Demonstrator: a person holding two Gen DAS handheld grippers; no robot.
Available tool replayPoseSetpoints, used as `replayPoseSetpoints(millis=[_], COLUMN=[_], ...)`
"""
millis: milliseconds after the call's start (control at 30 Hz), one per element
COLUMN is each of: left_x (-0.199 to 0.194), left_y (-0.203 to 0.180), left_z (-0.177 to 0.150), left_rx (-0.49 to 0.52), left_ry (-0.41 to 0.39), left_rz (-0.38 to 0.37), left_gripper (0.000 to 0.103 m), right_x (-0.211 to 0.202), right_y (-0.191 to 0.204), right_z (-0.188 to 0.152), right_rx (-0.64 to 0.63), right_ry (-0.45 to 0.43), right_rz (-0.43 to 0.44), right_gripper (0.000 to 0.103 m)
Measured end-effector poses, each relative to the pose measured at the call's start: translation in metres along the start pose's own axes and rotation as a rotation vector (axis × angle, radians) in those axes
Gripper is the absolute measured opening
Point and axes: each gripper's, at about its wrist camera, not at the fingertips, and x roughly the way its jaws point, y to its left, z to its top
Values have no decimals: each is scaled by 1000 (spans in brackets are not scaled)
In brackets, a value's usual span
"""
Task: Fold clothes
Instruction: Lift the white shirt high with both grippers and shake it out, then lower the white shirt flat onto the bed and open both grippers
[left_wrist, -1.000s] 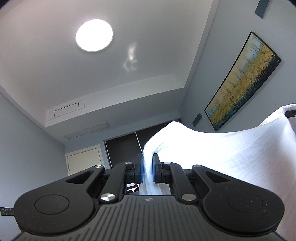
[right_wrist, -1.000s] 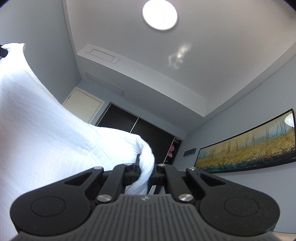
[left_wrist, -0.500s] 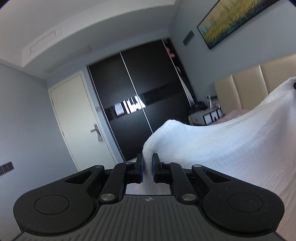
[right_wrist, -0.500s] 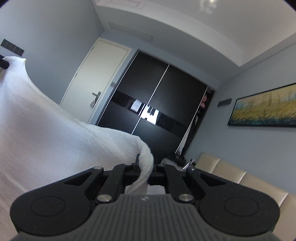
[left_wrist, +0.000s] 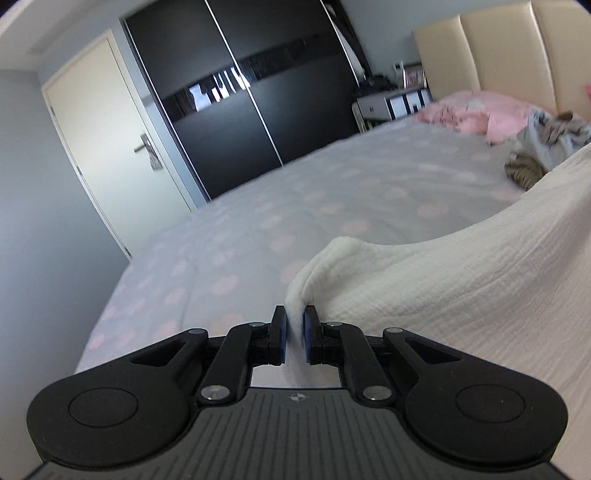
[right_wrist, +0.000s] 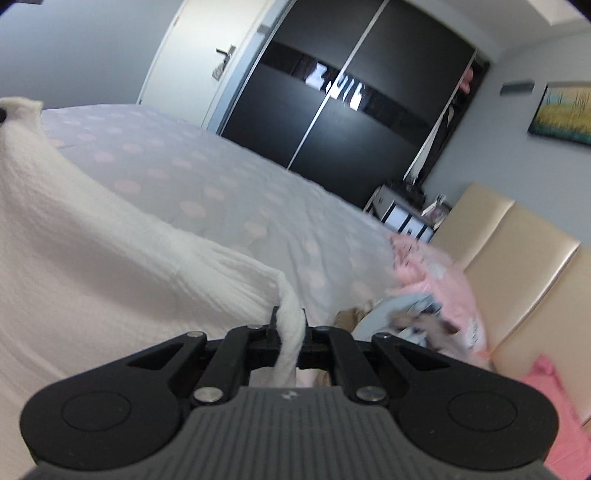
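Two claws each pinch a corner of the white garment, stretched between them above the bed. Ahead, the dotted bedspread lies open as far as the dark wardrobe; pink bedding and crumpled clothes crowd the headboard side. The left claw clamps one corner, the right claw the other.

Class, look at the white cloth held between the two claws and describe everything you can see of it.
The white cloth looks like soft, crinkle-textured cotton. It hangs spread between the two claws above the dotted bedspread. The left claw pinches one bunched corner, the right claw another, with the top edge sagging between them. Its lower part is out of view.
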Motion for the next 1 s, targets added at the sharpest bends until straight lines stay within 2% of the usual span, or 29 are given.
replayPoseSetpoints(millis=[233, 367, 533, 600, 633, 667, 733, 867, 1000], left_x=[74, 107, 124, 124, 124, 123, 120, 123, 127], left_y=[-21, -26, -30, -26, -23, -18, -10, -3, -3], left_z=[-42, -61, -76, -76, -75, -74, -73, -73, -79], left_rx=[39, 26, 17, -17, -38, -63, -101, -126, -147], left_ry=[125, 186, 220, 211, 211, 208, 199, 226, 244], left_rz=[-27, -46, -79, -92, -99, -111, -140, -163, -184], left_gripper=[9, 9, 11, 15, 19, 22, 36, 39, 37], right_x=[111, 144, 153, 156, 153, 148, 140, 141, 168], right_y=[9, 10, 24, 23, 18, 12, 3, -1, 16], right_z=[-18, -35, -54, -53, -49, -45, -36, -13, -1], right_rx=[9, 34, 6, 11, 39, 70, 126, 180, 183], right_ry=[132, 197, 267, 267, 258, 246, 217, 148, 160], right_rz=[26, 52, 104, 111, 120, 130, 152, 257, 348], right_gripper=[5, 6, 10, 12, 21, 38, 46, 44, 42])
